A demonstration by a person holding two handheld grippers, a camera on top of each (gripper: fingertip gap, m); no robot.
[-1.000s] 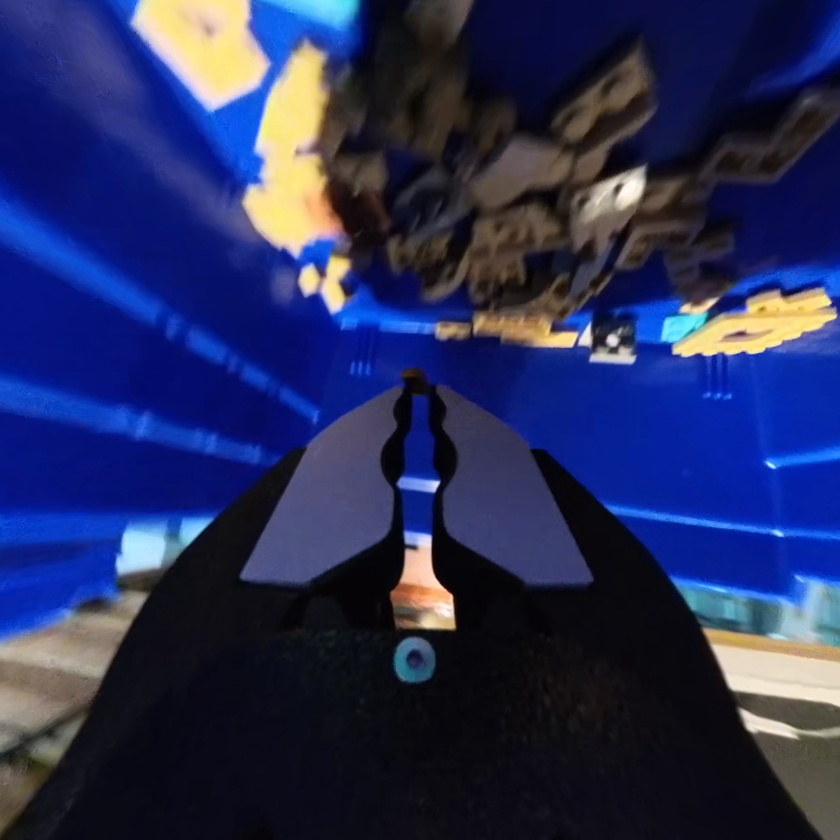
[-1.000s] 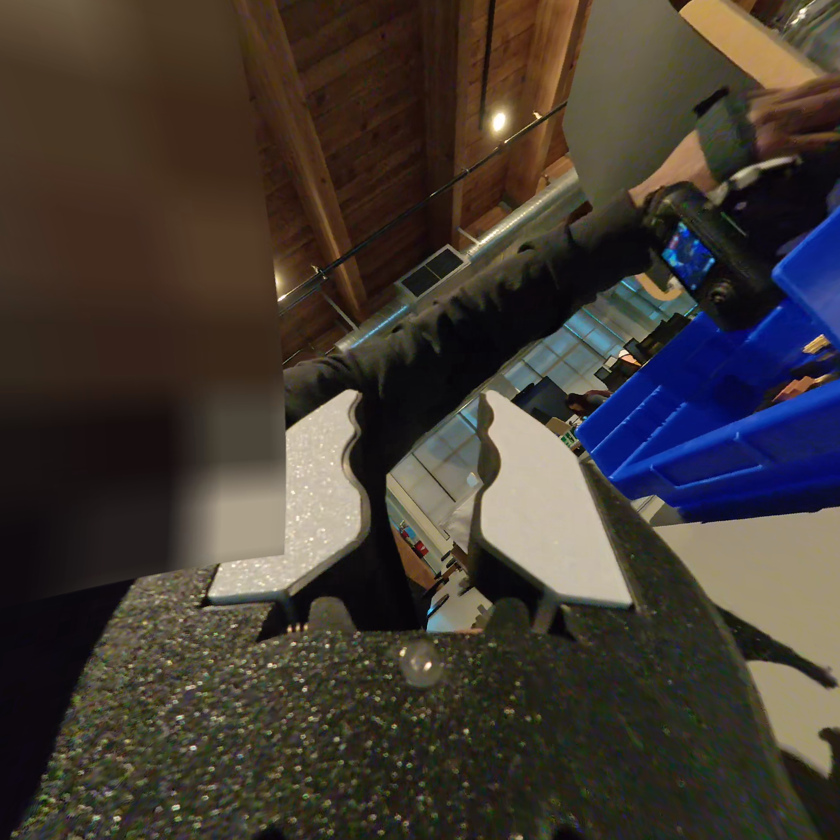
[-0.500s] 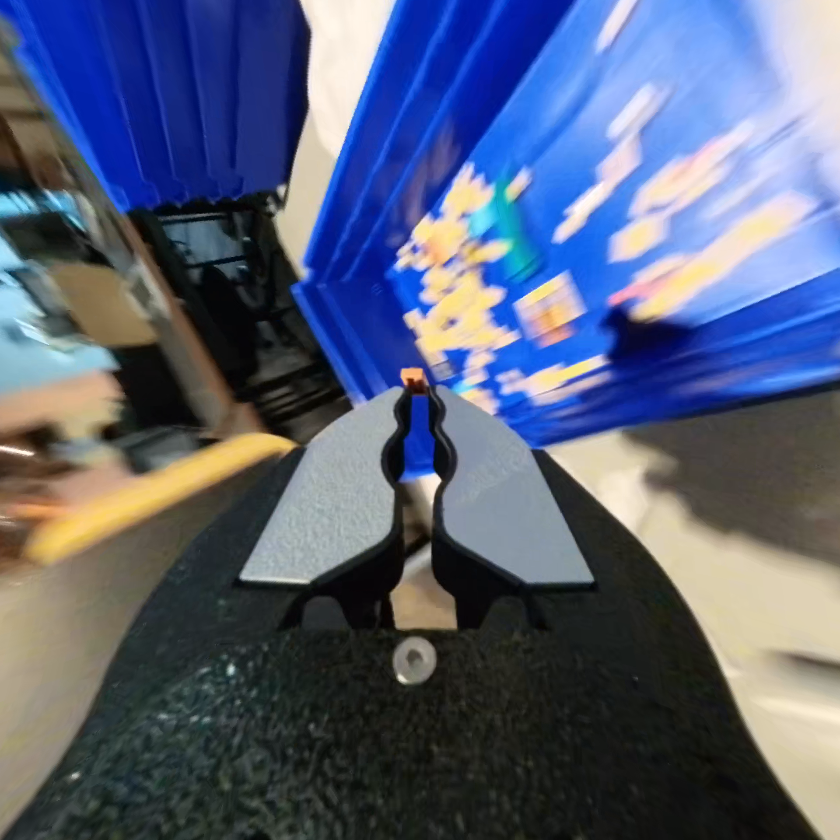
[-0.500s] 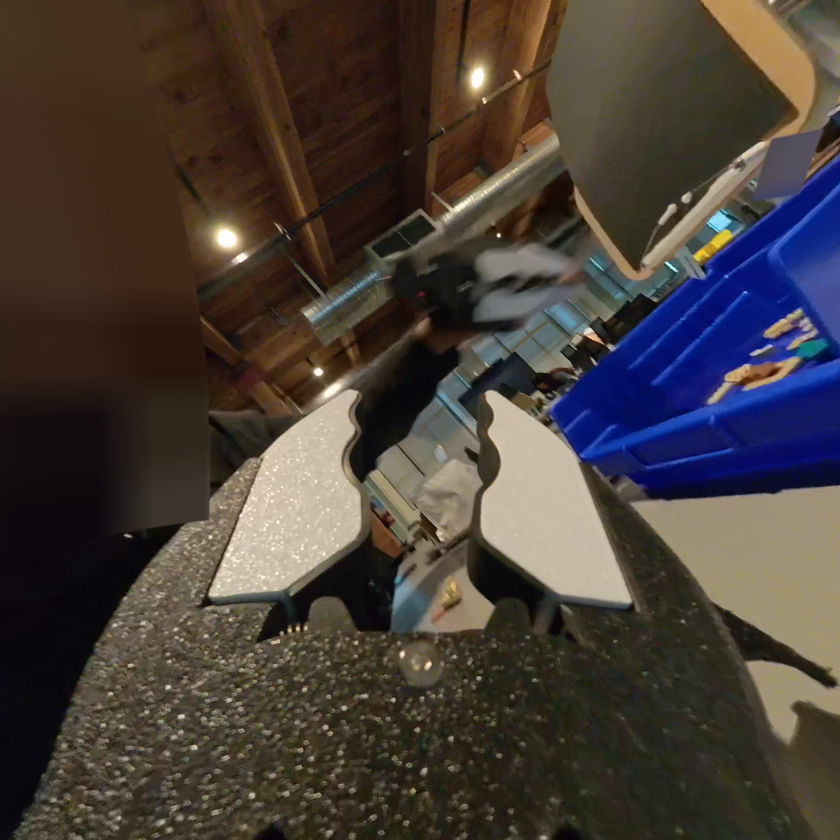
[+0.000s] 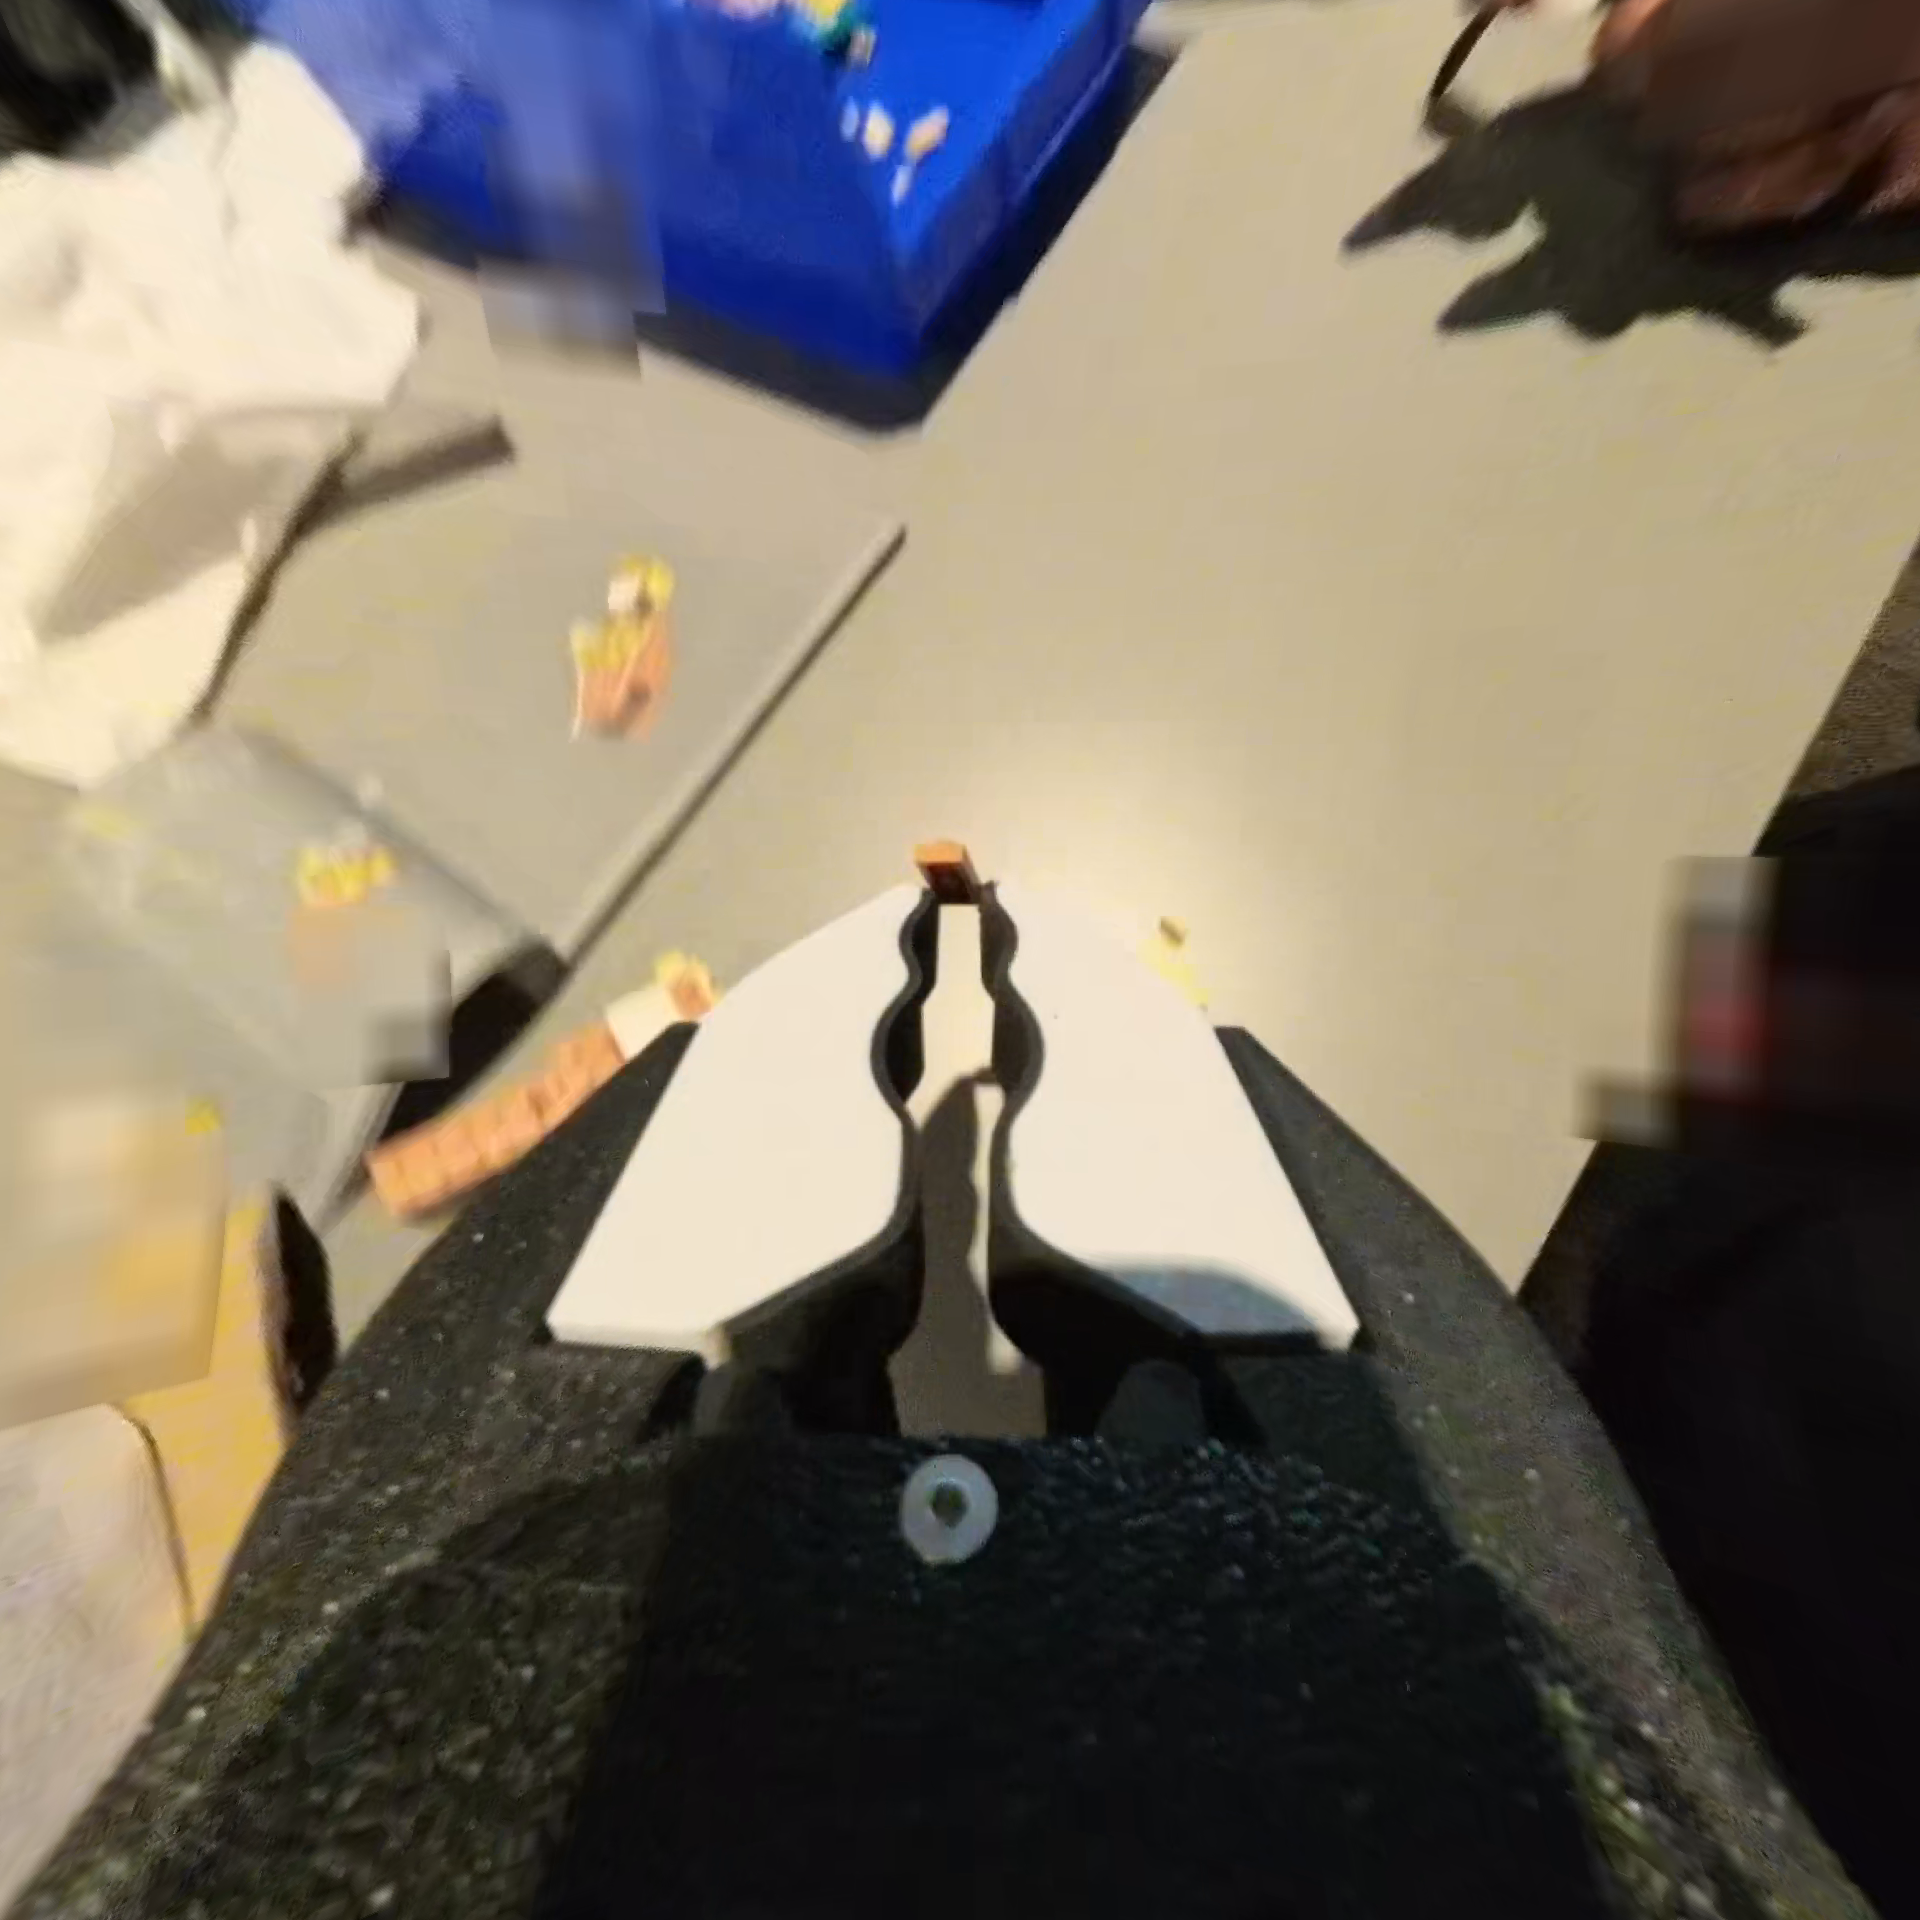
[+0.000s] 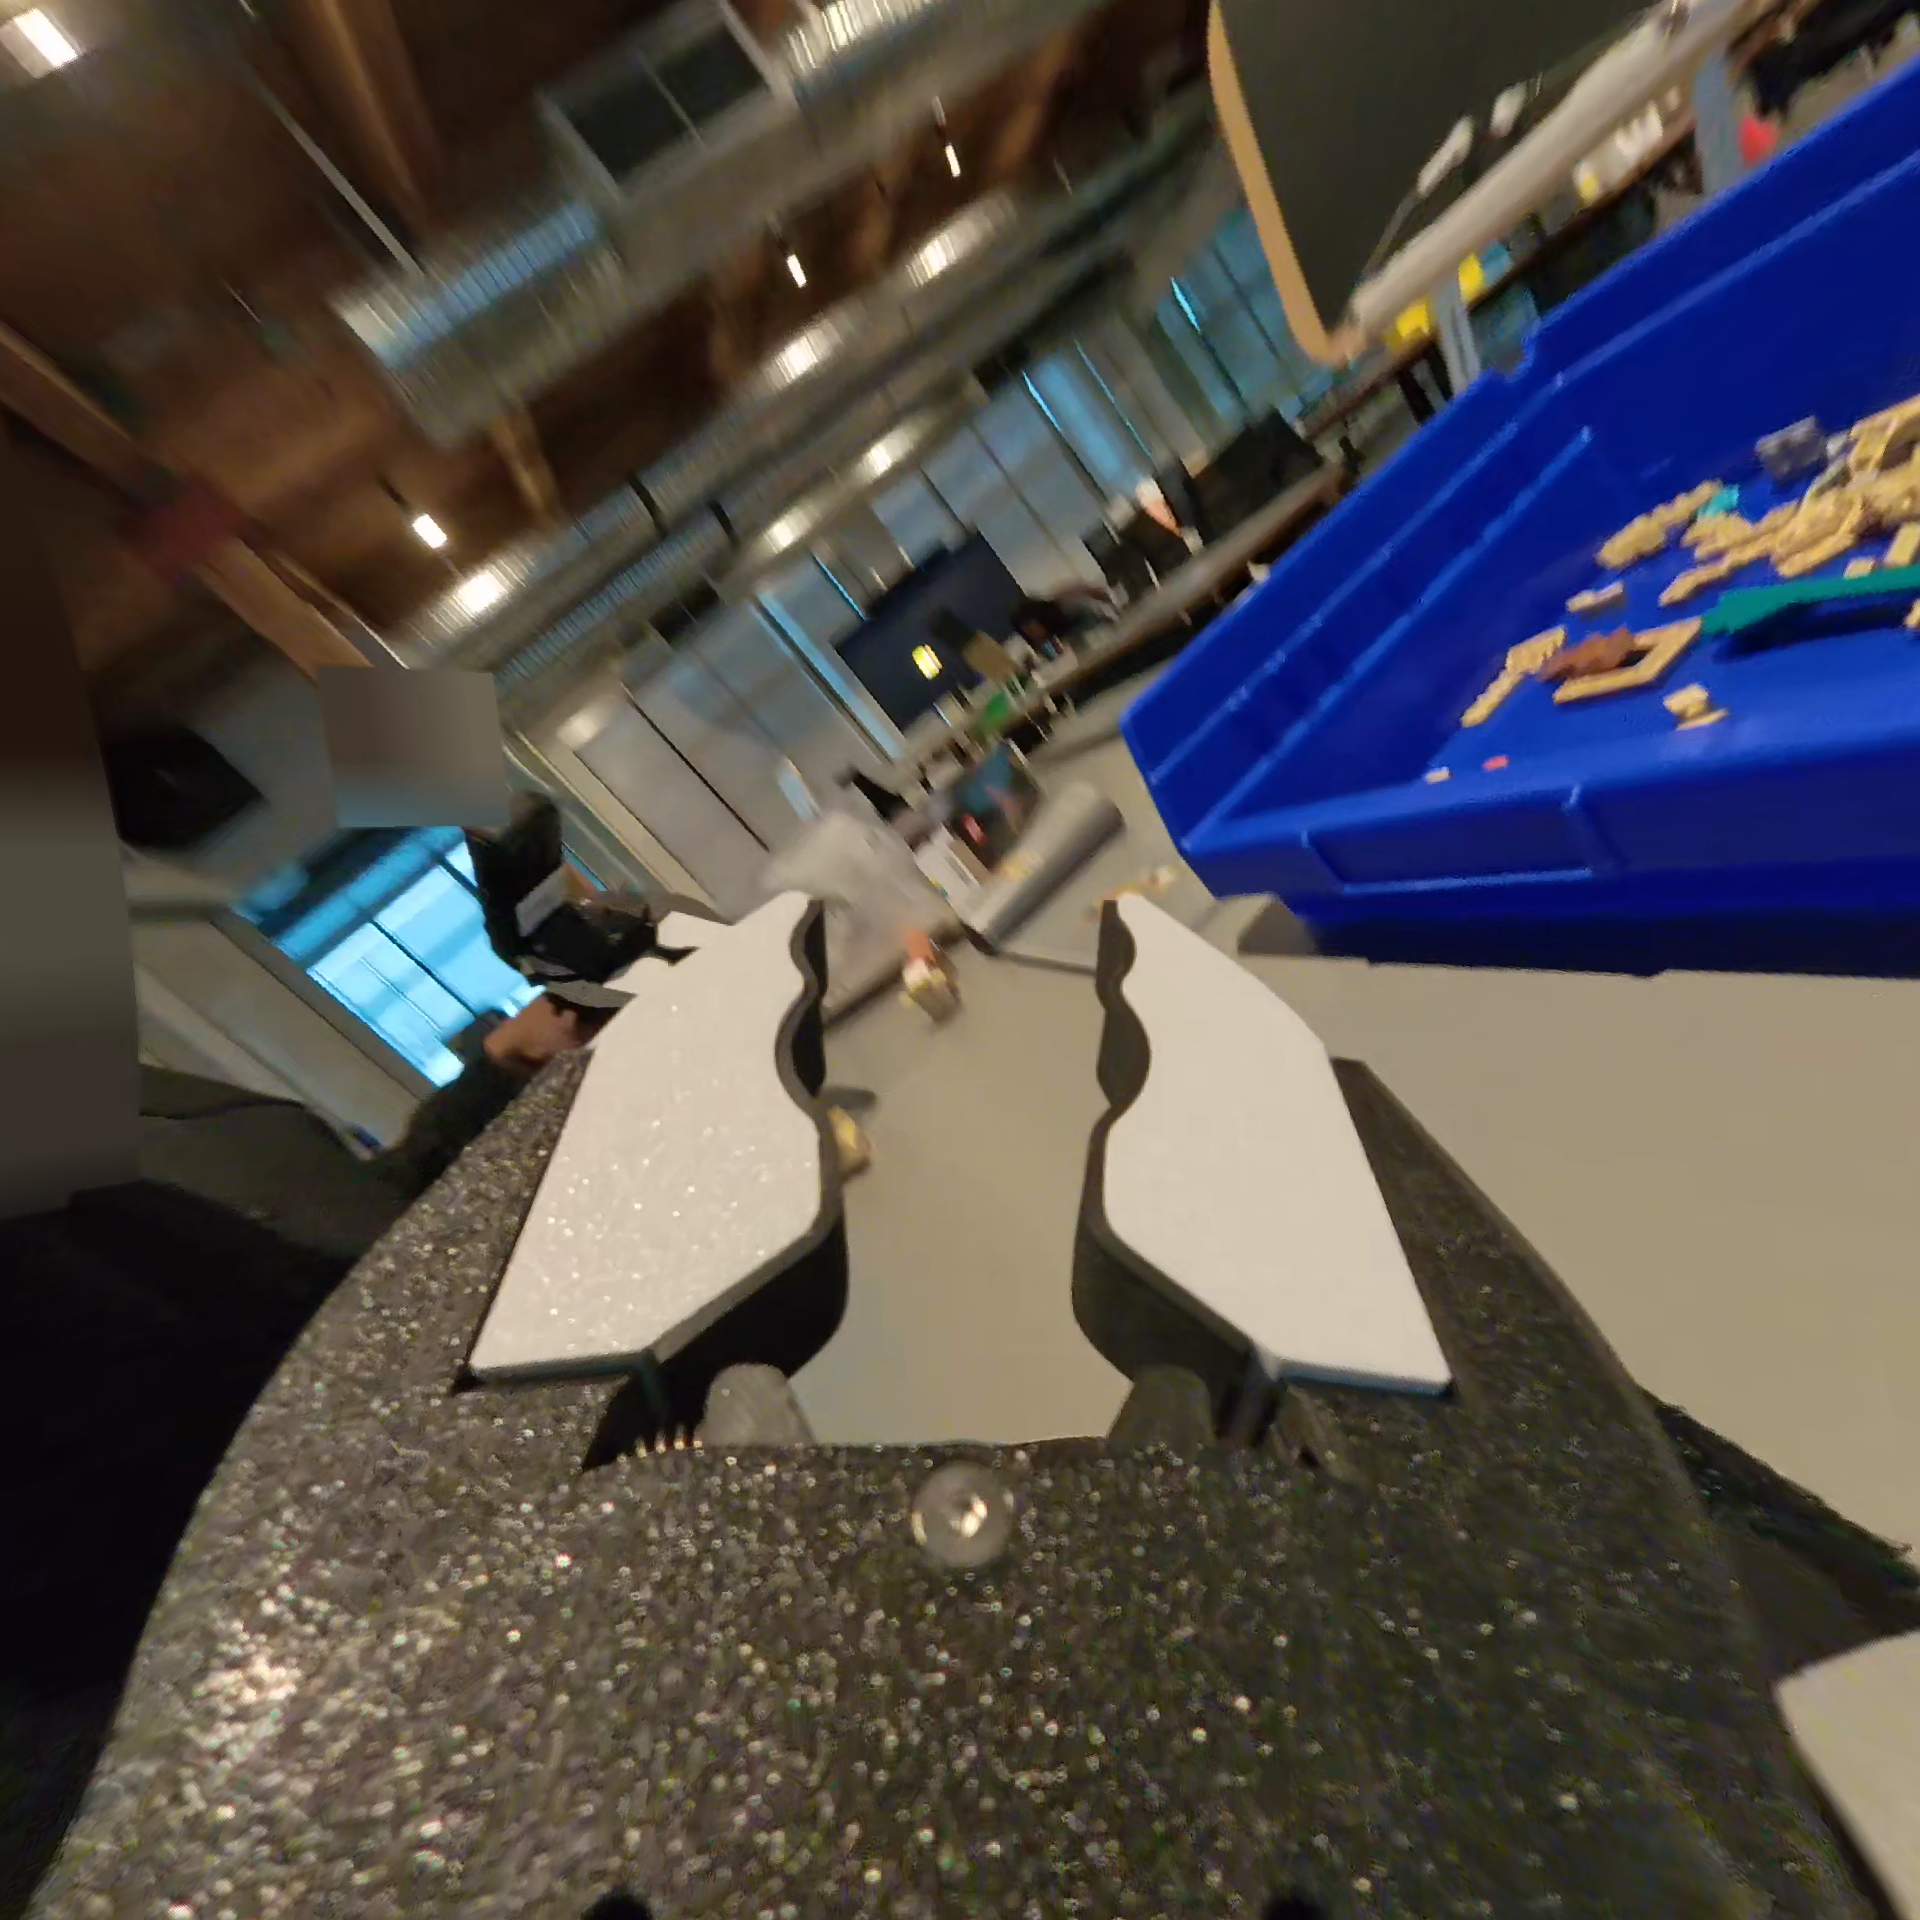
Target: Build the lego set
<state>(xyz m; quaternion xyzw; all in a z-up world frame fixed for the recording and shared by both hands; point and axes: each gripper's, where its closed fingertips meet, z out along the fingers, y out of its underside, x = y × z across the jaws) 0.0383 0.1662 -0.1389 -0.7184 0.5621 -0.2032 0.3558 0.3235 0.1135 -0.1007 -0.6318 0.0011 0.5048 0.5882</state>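
Left gripper (image 5: 951, 902) with speckled black body, pale grey wavy-edged fingers (image 5: 769, 1122), one silver screw (image 5: 948, 1509) centred below, right gripper (image 6: 961, 920) alike (glittery finish), black sleeve (image 6: 208, 1174) behind

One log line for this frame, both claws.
left claw: shut on orange brick, above table | right claw: open, empty | blue bin: on table

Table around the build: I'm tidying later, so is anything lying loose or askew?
Yes. A few small yellow pieces lie scattered on the grey table beside the left gripper, outside the blue bin. A brown brick strip lies skewed.
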